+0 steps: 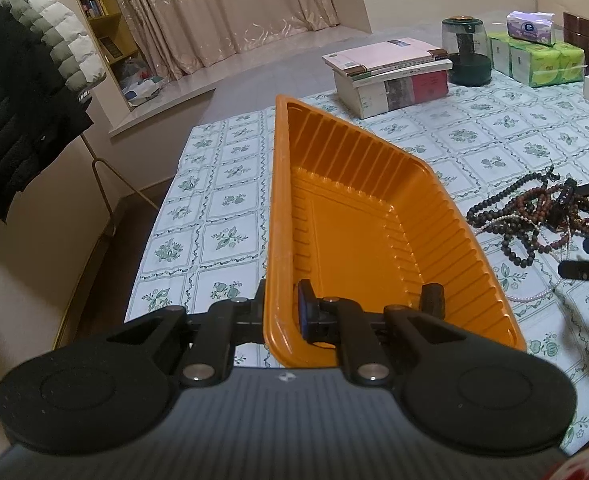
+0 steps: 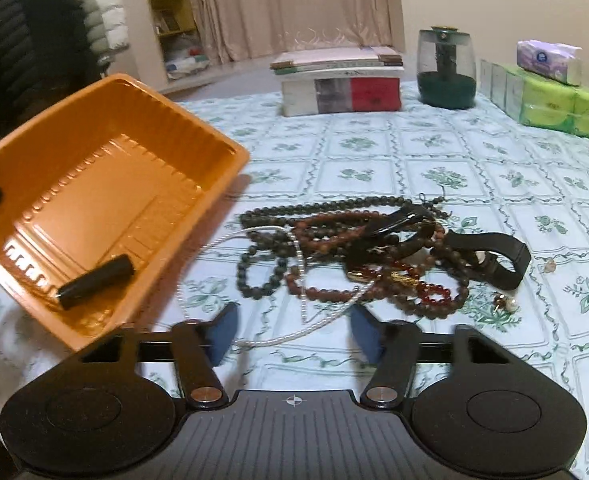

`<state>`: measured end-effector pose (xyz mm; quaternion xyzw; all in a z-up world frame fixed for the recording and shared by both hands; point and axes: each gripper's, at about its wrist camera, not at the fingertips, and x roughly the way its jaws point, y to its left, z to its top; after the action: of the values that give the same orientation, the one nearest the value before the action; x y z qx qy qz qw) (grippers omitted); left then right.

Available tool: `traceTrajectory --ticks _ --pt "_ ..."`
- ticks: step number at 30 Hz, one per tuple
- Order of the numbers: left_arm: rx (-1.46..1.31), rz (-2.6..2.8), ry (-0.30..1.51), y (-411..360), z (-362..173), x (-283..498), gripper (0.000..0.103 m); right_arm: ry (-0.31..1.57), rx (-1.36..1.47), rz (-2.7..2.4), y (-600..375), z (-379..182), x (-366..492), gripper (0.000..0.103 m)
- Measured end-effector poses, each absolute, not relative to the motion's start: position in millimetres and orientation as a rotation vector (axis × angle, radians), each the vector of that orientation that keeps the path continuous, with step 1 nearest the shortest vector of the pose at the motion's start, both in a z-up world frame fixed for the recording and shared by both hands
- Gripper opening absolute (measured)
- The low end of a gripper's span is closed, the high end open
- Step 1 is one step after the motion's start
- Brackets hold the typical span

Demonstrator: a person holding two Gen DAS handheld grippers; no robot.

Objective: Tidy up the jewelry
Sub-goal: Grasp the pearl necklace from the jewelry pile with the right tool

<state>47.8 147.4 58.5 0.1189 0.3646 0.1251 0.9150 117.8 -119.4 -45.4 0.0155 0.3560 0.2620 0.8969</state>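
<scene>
Orange ribbed plastic tray [image 1: 358, 216] is pinched by its near left wall in the left gripper [image 1: 282, 312], one finger inside and one outside, and it's tilted up off the floral tablecloth [image 2: 374, 148]. Tangled pile of dark and reddish bead bracelets [image 2: 346, 248] with a white pearl string [image 2: 306, 328] sits just right of the tray. Right gripper [image 2: 292, 332] hangs wide open right over the pearl string, gripping nothing
</scene>
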Motion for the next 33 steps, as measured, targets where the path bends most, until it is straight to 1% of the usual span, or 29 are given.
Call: traceTrajectory --ticks 3,5,6,8,10,15,16,17,18,19,24,33 --pt "0.242 0.263 0.755 148.6 57.1 46.7 0.012 0.722 0.009 0.551 -114.6 -44.7 120.2 0.048" --pt "0.24 0.263 0.755 148.9 57.0 46.5 0.012 0.718 -0.016 0.561 -108.2 -45.3 123.2 0.037" --pt "0.24 0.263 0.754 149.0 57.0 46.5 0.012 0.719 -0.034 0.56 -104.1 -47.7 125.6 0.035" --pt "0.239 0.262 0.755 149.2 57.0 46.5 0.012 0.735 -0.063 0.559 -97.0 -52.3 131.3 0.025" --pt "0.239 0.263 0.755 149.3 57.0 46.5 0.012 0.761 -0.08 0.554 -92.7 -56.6 136.3 0.024" --pt "0.231 0.266 0.757 149.7 56.5 47.6 0.012 0.751 -0.129 0.545 -85.9 -61.4 139.1 0.023" --pt "0.23 0.266 0.757 150.4 56.3 47.7 0.012 0.75 -0.136 0.542 -85.0 -62.0 139.2 0.019" --pt "0.229 0.266 0.757 150.3 56.3 47.7 0.012 0.746 -0.148 0.536 -84.0 -62.3 139.1 0.011" --pt "0.23 0.267 0.757 150.5 56.2 47.7 0.012 0.744 -0.157 0.534 -83.0 -62.3 138.9 0.006" --pt "0.229 0.268 0.757 150.7 56.0 47.5 0.012 0.744 -0.163 0.533 -83.0 -62.2 138.6 0.002" --pt "0.227 0.268 0.756 151.2 55.8 47.3 0.012 0.694 -0.164 0.524 -88.8 -48.5 130.6 0.002" --pt "0.214 0.275 0.751 151.6 54.5 44.2 0.012 0.546 -0.111 0.561 -109.5 13.5 116.3 0.002"
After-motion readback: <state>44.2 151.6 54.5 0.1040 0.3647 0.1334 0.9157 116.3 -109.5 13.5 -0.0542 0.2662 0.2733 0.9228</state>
